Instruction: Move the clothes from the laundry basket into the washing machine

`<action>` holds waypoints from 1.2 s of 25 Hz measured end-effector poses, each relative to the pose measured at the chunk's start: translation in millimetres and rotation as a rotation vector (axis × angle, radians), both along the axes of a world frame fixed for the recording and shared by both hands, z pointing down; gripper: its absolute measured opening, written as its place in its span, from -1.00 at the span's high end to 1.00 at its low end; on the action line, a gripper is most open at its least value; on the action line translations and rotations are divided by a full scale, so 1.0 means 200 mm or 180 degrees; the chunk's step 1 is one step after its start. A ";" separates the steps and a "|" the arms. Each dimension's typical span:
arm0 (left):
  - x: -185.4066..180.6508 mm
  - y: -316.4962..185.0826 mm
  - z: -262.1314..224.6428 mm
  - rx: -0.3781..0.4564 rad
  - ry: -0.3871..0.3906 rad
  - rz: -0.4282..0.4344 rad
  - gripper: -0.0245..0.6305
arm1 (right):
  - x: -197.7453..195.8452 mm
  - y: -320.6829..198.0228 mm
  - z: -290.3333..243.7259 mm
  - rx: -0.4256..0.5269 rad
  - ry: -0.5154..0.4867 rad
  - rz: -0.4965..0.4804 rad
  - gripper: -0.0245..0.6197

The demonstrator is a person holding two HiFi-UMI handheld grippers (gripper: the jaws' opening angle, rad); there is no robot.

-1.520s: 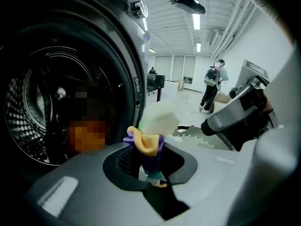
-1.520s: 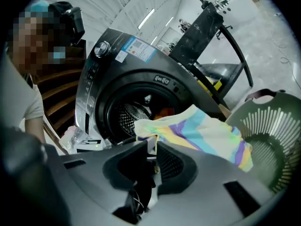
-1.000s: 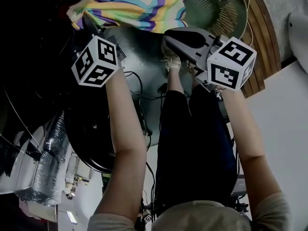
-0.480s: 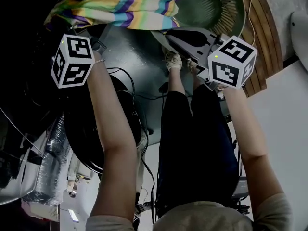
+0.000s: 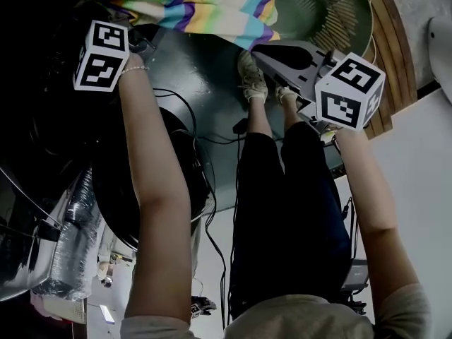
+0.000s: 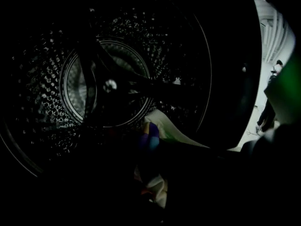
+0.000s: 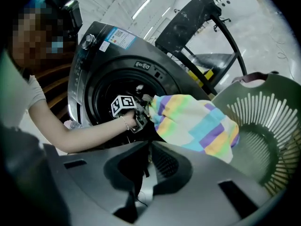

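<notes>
Nearest the head camera, the person's two bare forearms reach forward and down, with dark trousers [image 5: 282, 210] and light shoes [image 5: 251, 76] between them. The right gripper [image 7: 146, 149] hangs low in front of the shoes, its grey jaws clenched together with nothing between them, and it touches neither cloth nor basket. Beyond it and to the person's left, the left gripper [image 7: 142, 111] is held out at the round mouth of the washing machine [image 7: 108, 65]. Its jaws have just been opening a little, yet the striped cloth [image 7: 197, 126] is between them and remains gripped: one bunched end sits at the jaws while the rest hangs free in the air. From there the cloth trails towards the green laundry basket [image 7: 268, 126], which stands to the right of the machine, just beside it. The left gripper view is very dark, so the pads themselves are hard to make out, though a fold of purple, blue and white cloth shows just ahead of them. Farthest off, past that fold, lies the perforated steel drum [image 6: 103, 84], deep inside the machine. The basket's slatted inside looks bare where it can be seen.
</notes>
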State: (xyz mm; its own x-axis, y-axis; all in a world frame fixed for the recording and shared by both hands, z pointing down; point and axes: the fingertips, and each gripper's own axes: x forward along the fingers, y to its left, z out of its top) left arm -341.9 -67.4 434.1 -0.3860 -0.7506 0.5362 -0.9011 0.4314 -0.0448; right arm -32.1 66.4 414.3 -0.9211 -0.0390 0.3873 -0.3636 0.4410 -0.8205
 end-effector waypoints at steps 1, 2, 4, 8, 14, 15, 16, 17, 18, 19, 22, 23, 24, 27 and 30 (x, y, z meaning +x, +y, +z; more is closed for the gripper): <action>-0.01 0.00 0.03 -0.0006 0.0063 -0.0061 0.63 | -0.01 0.00 -0.01 -0.0006 -0.0037 0.0009 0.85; -0.02 0.01 0.03 0.0026 0.0125 -0.0140 0.54 | -0.02 0.00 -0.02 -0.0015 -0.0066 0.0028 0.85; -0.04 0.03 0.02 0.0128 0.0293 -0.0297 0.14 | -0.03 0.01 -0.03 -0.0023 -0.0096 0.0052 0.85; -0.05 0.14 -0.06 0.0225 0.0432 -0.0402 -0.21 | -0.05 0.03 -0.06 -0.0007 -0.0111 0.0056 0.84; 0.19 0.35 -0.10 0.0277 0.0868 -0.0373 -0.24 | -0.05 0.06 -0.08 -0.0015 -0.0095 0.0040 0.85; 0.30 0.38 -0.07 0.0198 0.0963 -0.0243 -0.24 | -0.06 0.06 -0.07 -0.0012 -0.0089 0.0034 0.85; 0.42 0.41 -0.02 0.0108 0.1103 -0.0110 -0.24 | -0.06 0.07 -0.08 0.0002 -0.0095 0.0027 0.85; 0.55 0.44 0.03 0.0007 0.1287 0.0024 -0.24 | -0.07 0.07 -0.08 0.0023 -0.0111 0.0025 0.85; 0.67 0.47 0.10 -0.0108 0.1486 0.0163 -0.24 | -0.07 0.07 -0.09 0.0044 -0.0132 0.0036 0.85; 0.80 0.48 0.17 -0.0230 0.1669 0.0309 -0.28 | -0.08 0.07 -0.09 0.0056 -0.0151 0.0059 0.85; 1.08 0.46 0.35 -0.0514 0.2009 0.0641 -0.34 | -0.07 0.05 -0.09 0.0044 -0.0187 0.0129 0.84; 1.12 0.45 0.39 -0.0568 0.2035 0.0648 -0.33 | -0.07 0.05 -0.09 0.0044 -0.0190 0.0144 0.85; 1.13 0.43 0.42 -0.0596 0.2028 0.0610 -0.33 | -0.06 0.05 -0.09 0.0048 -0.0189 0.0152 0.84; 1.10 0.38 0.47 -0.0565 0.1896 0.0510 -0.22 | -0.05 0.04 -0.08 0.0053 -0.0168 0.0173 0.85; 1.07 0.36 0.45 -0.0523 0.1588 0.0647 0.78 | -0.02 0.04 -0.07 0.0047 -0.0148 0.0211 0.85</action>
State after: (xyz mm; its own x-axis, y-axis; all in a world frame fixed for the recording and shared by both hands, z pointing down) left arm -128.7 4.1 524.6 0.0880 -0.6746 0.7329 -0.8945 0.2702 0.3561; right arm -36.8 74.1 401.0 -0.9334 -0.1057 0.3430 -0.3539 0.4294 -0.8309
